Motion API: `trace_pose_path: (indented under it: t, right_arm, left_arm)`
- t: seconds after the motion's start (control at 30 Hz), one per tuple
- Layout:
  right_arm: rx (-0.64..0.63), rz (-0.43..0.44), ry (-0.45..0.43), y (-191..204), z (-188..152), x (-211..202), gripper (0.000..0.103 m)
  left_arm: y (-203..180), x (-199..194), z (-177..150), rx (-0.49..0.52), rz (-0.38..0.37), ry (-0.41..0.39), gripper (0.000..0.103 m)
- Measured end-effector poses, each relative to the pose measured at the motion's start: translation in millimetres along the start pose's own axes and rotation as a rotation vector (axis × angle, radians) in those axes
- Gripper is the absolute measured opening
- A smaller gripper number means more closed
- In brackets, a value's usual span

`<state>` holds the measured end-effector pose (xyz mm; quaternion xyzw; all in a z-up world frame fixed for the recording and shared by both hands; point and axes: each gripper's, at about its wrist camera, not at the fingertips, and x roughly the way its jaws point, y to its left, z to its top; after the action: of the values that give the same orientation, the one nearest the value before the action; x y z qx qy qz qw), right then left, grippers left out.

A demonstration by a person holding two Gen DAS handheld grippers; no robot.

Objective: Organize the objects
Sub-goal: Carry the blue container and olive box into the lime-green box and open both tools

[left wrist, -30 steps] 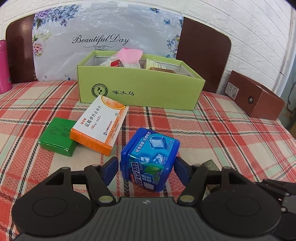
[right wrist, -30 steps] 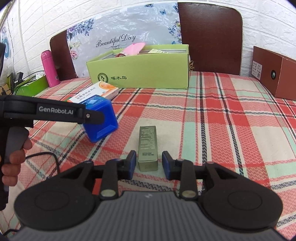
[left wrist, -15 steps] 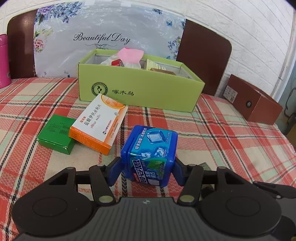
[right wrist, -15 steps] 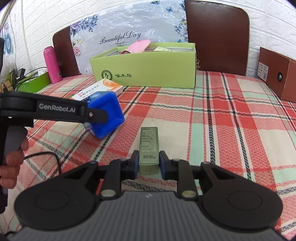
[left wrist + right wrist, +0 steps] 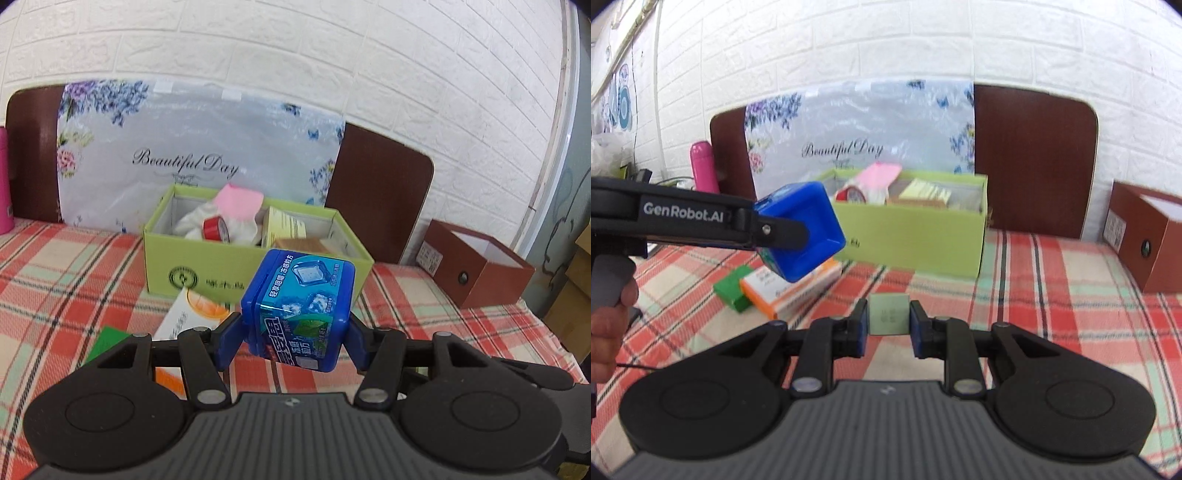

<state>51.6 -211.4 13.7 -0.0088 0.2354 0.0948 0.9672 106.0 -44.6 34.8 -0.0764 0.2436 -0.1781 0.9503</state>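
A blue gum container [image 5: 299, 314] with a teal and white label sits between the left gripper's [image 5: 295, 341] blue pads. Beyond it stands a lime-green box [image 5: 207, 269] holding pink, white and red items. The tablecloth [image 5: 424, 317] is red, cream and mint plaid. A grey-green small carton [image 5: 888, 314] is between the right gripper's [image 5: 888, 328] blue pads; left of it lie an orange-and-white medicine box [image 5: 798, 291] and a green box [image 5: 733, 288].
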Motion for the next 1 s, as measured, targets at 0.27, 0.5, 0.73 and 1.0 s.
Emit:
trace_pose_path:
  t: [0.27, 0.5, 0.73, 1.0]
  right_arm:
    - [-0.034, -0.024, -0.118, -13, 51, 16, 0.022]
    - [-0.082, -0.094, -0.204, -26, 86, 64, 0.022]
    - [-0.1, -0.182, -0.251, -43, 97, 140, 0.022]
    - [-0.071, -0.2, -0.157, -56, 59, 170, 0.072]
  left_arm:
    - [3, 17, 38, 0.011, -0.006, -0.061, 0.06]
    - [10, 56, 72, 0.015, 0.016, -0.086, 0.06]
    - [23, 117, 95, 0.015, 0.049, -0.093, 0.06]
    - [37, 142, 65, 0.044, 0.043, -0.044, 0.08]
